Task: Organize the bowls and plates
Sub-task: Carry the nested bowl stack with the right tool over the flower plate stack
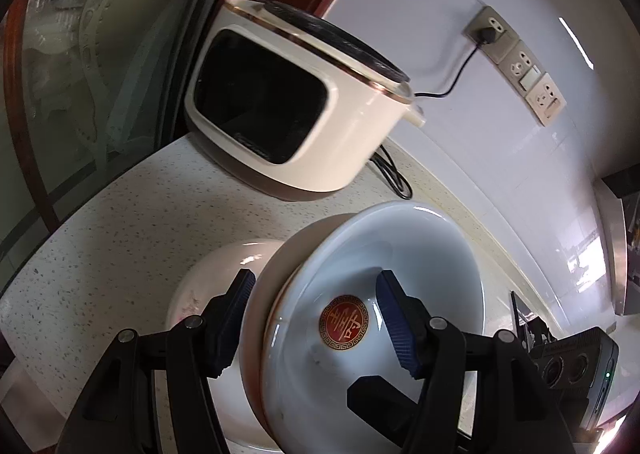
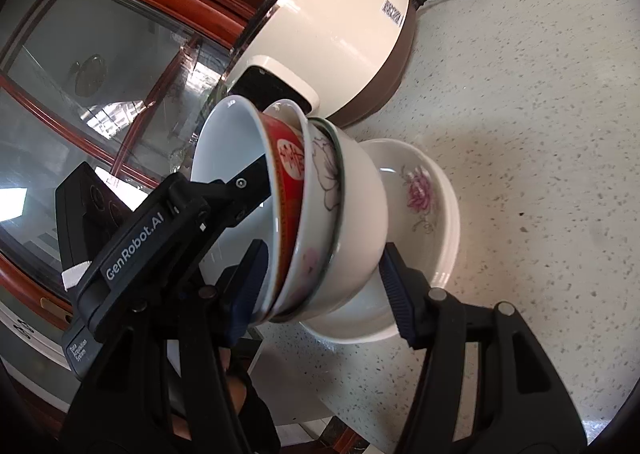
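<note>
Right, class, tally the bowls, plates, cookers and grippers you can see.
Bowls, nested and gripped: 3
Floral plate on the counter: 1 that shows
Electric cooker: 1
Grippers: 2 (left gripper, right gripper)
Total: 7

My left gripper is matte black plastic, with two arms ending in dark blue ribbed pads and round silver screws at the joints. My right gripper is built the same: black arms, blue ribbed pads and silver screws. Seen from the right wrist, the left one carries white "GenRobot.AI" lettering along its black body.
</note>
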`<state>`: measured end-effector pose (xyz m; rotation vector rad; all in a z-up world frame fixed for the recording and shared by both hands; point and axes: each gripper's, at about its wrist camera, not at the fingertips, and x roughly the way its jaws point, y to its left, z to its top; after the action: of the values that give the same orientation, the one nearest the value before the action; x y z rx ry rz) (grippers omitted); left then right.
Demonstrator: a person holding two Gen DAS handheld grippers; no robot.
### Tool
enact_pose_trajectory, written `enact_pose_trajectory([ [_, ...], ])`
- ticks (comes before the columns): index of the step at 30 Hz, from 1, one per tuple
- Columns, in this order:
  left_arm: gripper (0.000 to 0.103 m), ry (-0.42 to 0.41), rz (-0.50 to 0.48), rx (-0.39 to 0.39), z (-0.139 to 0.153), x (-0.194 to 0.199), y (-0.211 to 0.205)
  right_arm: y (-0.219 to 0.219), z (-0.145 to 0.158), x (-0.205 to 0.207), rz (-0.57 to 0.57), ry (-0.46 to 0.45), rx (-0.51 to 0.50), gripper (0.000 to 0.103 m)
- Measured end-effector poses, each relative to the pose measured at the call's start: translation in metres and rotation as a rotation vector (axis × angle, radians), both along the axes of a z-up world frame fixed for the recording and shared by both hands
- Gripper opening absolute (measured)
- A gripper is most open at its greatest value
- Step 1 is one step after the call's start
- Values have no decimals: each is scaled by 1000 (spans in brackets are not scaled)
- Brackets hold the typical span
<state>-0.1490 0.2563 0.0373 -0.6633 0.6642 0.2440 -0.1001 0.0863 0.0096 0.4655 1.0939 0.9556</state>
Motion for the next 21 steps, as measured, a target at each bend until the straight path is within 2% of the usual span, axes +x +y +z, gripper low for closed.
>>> enact_pose_trajectory([
  [10,62,15,26,-23,-13,-2,16,18,-14,6,31,26,-34,61],
  [16,63,25,29,-10,-17,2,16,24,-16,11,46,13,-40,62],
  [21,64,16,22,-33,-19,0,19,28,-11,11,59,-5,-69,65],
])
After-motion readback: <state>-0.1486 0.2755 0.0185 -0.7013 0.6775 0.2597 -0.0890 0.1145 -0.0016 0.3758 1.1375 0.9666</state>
